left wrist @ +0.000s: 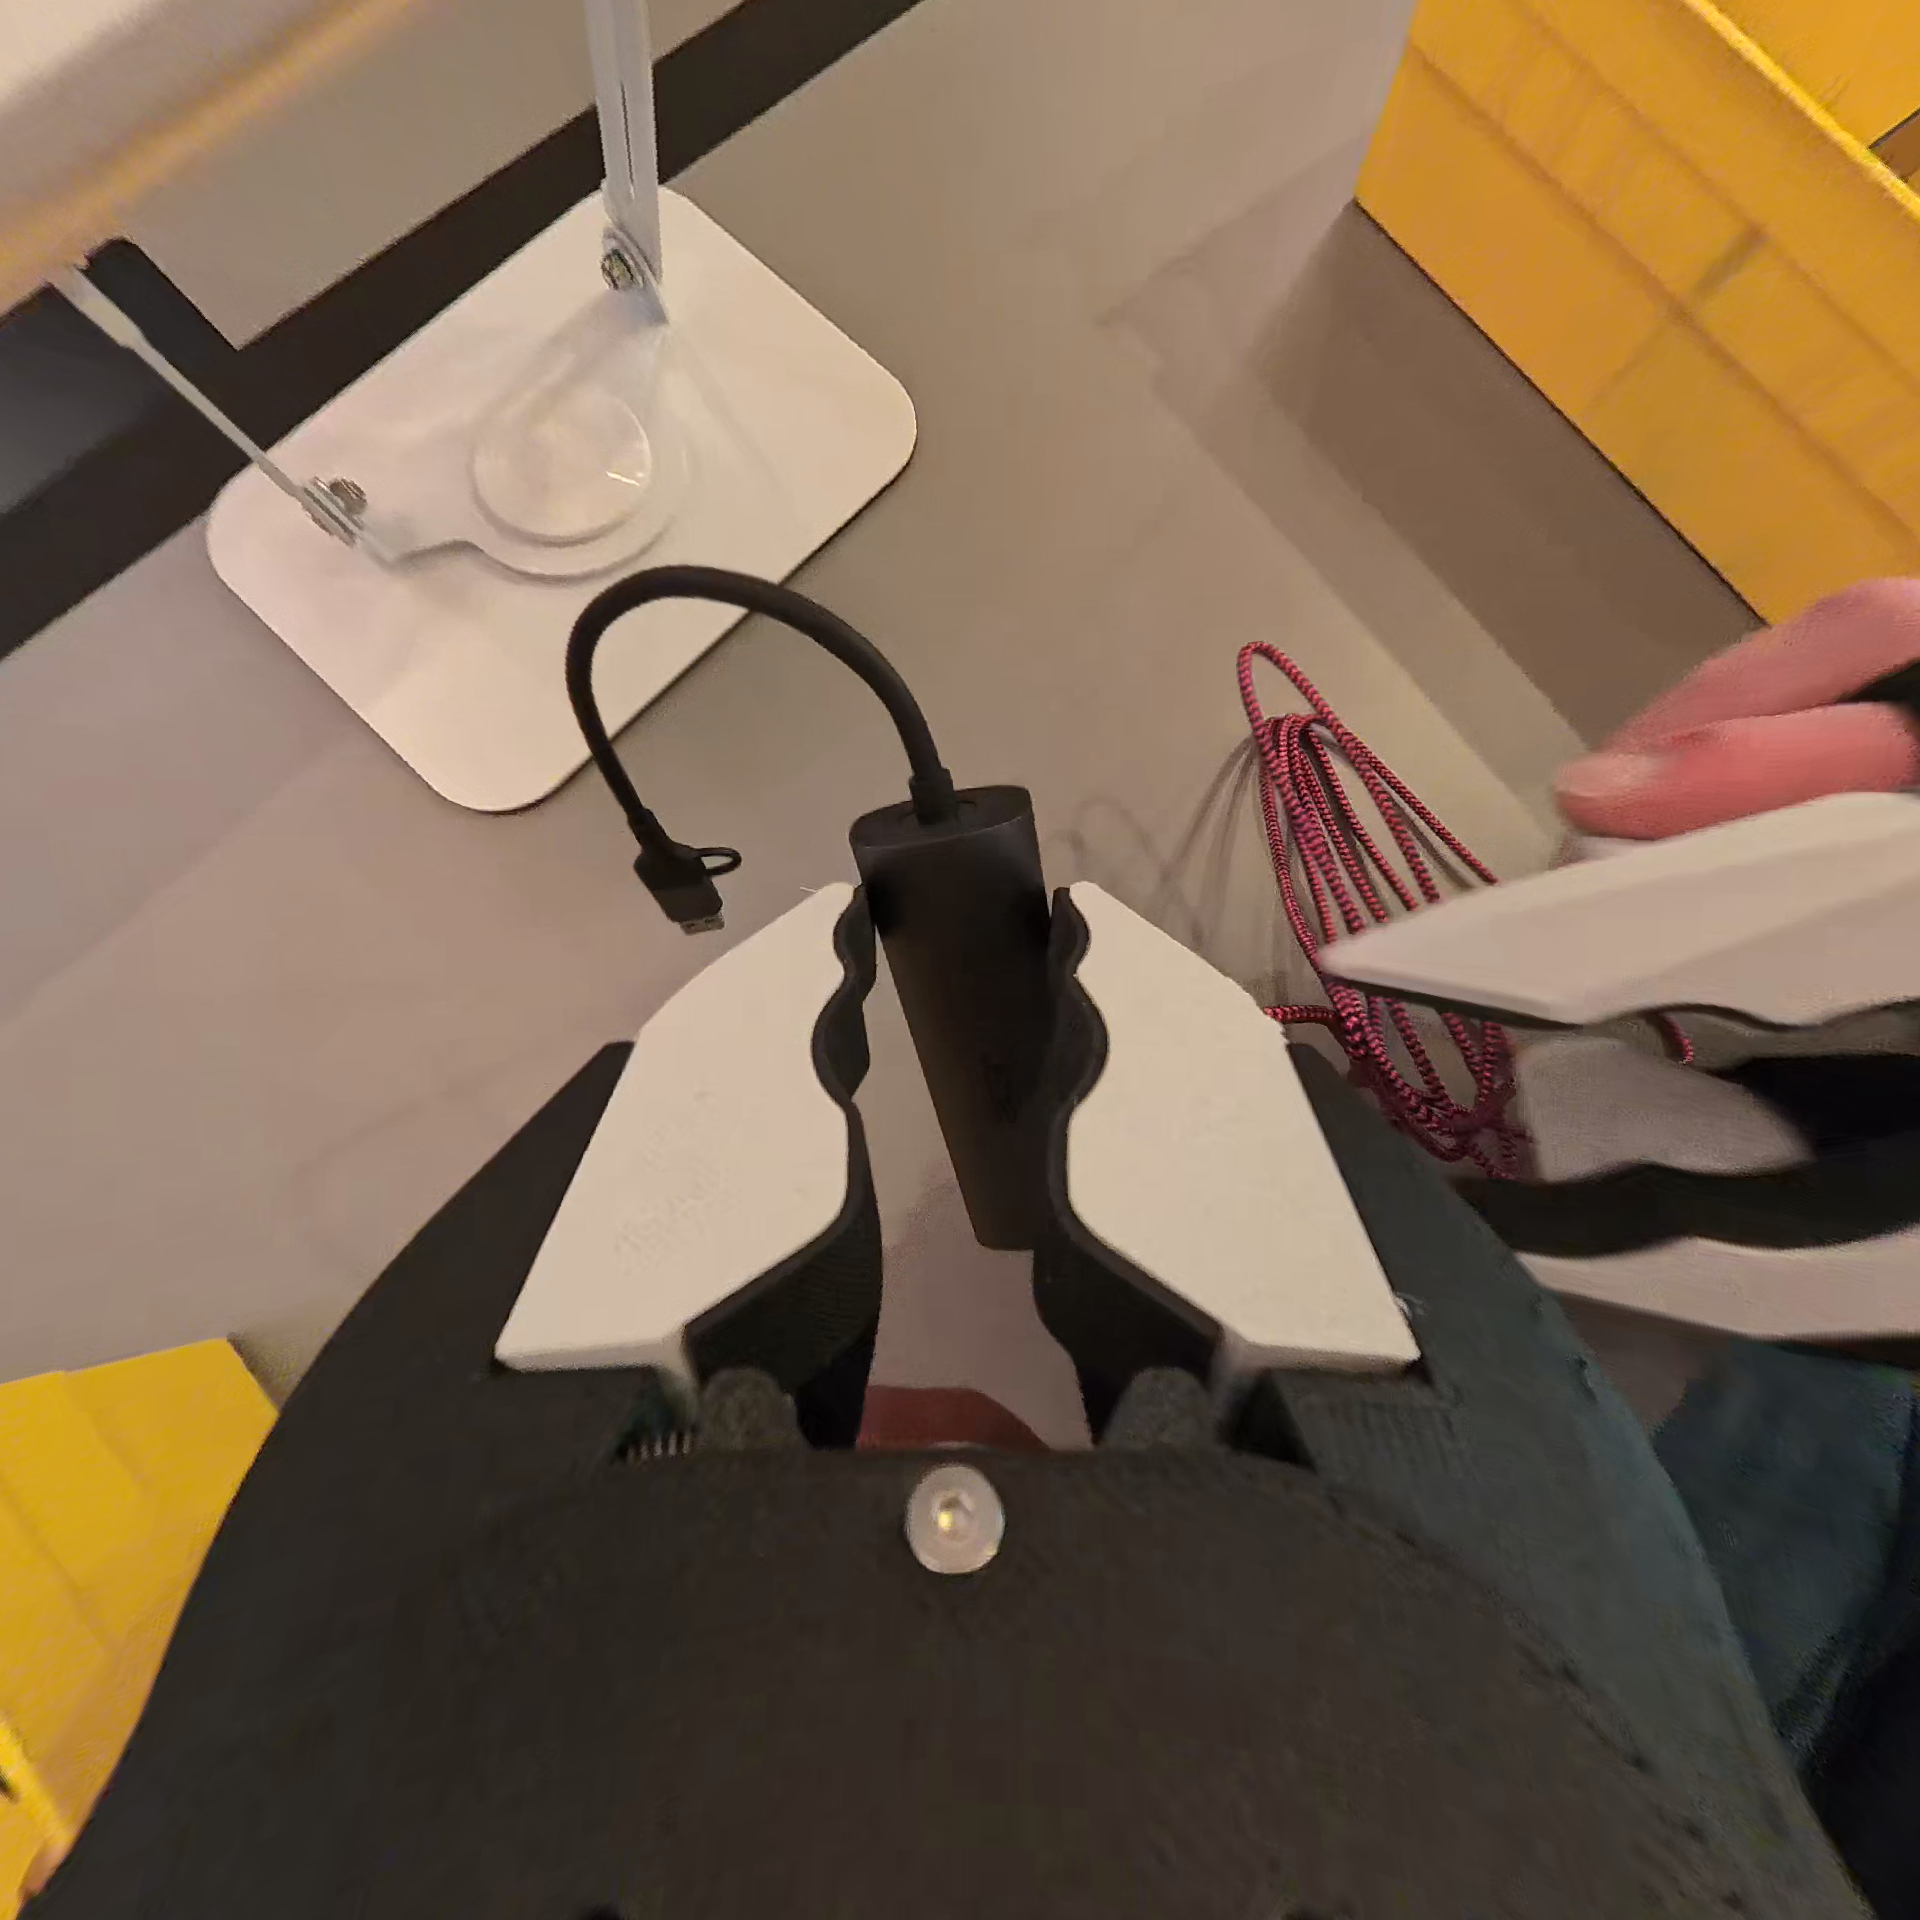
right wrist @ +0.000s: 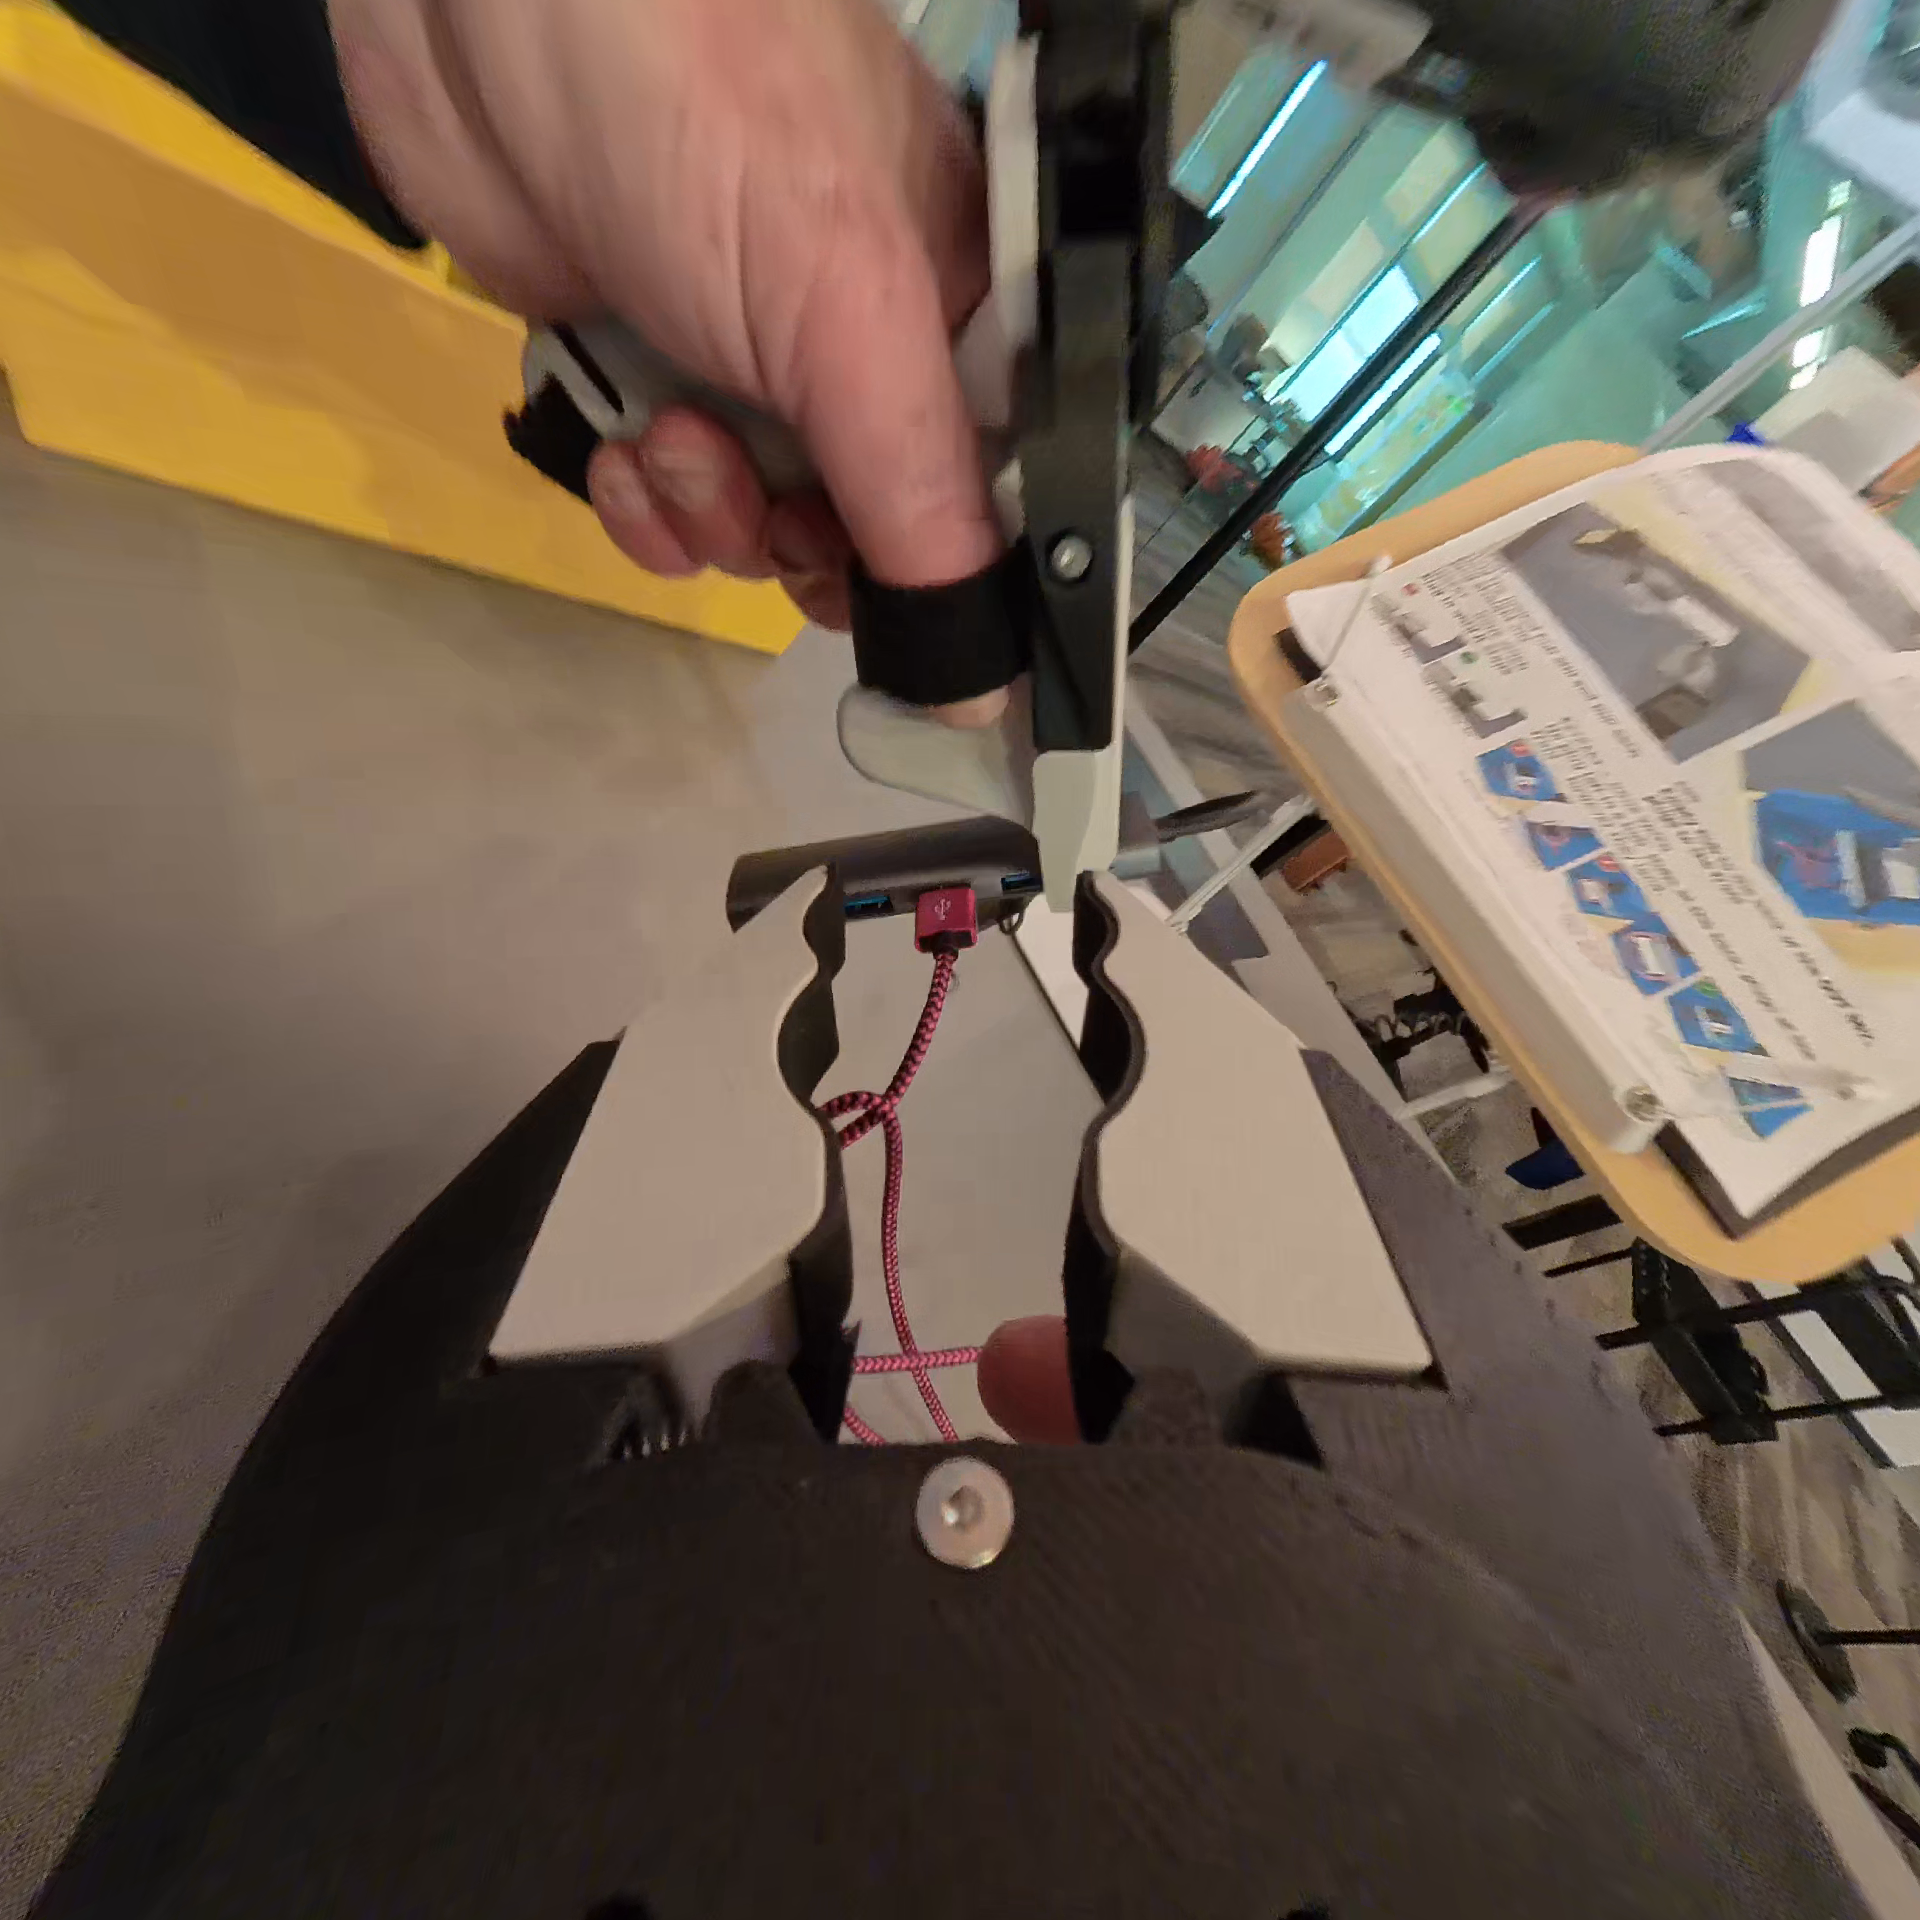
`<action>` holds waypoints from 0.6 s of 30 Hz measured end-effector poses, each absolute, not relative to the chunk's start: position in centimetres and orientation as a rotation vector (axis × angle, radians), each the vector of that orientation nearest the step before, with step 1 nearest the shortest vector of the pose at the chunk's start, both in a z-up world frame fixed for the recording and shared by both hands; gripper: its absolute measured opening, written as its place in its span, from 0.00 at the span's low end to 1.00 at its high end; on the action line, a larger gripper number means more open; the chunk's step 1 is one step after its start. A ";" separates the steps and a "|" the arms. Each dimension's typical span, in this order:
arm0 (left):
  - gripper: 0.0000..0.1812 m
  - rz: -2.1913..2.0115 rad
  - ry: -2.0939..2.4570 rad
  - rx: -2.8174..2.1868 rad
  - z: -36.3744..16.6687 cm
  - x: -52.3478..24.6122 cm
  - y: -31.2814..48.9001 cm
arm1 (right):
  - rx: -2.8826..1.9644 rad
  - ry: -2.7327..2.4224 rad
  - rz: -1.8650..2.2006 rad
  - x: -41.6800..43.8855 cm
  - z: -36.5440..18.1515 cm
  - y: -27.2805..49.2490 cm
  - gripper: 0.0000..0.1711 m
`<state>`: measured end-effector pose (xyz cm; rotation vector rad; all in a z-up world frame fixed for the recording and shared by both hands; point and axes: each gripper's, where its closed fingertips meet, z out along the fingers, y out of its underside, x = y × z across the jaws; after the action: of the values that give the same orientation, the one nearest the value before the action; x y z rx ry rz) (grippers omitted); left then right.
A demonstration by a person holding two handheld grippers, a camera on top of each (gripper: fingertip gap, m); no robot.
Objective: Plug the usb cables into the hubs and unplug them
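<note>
Between left tongs (left wrist: pixel 961 904), hub (left wrist: pixel 961 997) clamped upright.

Left gripper (left wrist: pixel 961 914): pointing down and forward, both white fingers (left wrist: pixel 727 1091) closing against a clamped body.
Left hand (right wrist: pixel 717 301): wrapping the left gripper's handle, one finger sitting in a black strap loop.
Right gripper (right wrist: pixel 951 904): jaws standing apart, gripping nothing.
Right hand (left wrist: pixel 1756 717): entering at the right edge, fingers resting on the right gripper's handle, blurred.
</note>
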<state>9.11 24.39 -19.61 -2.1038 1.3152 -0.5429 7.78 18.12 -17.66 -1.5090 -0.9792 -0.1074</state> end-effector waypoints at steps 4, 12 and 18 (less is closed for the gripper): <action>0.17 -0.580 1.325 -2.144 -20.5 8.7 24.2 | -1.536 -1.095 -0.201 7.6 -20.4 20.2 0.21; 0.17 -0.610 1.327 -2.179 -21.4 8.3 24.6 | -1.520 -1.238 -0.331 7.2 -23.0 21.4 0.08; 0.17 -0.670 1.340 -2.145 -21.1 8.5 24.4 | -1.525 -1.153 -0.105 7.3 -22.7 21.1 0.08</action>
<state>8.50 24.40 -21.12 -2.1447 1.3399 -0.6703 7.27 21.07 -22.72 -1.5251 -1.1528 -0.1049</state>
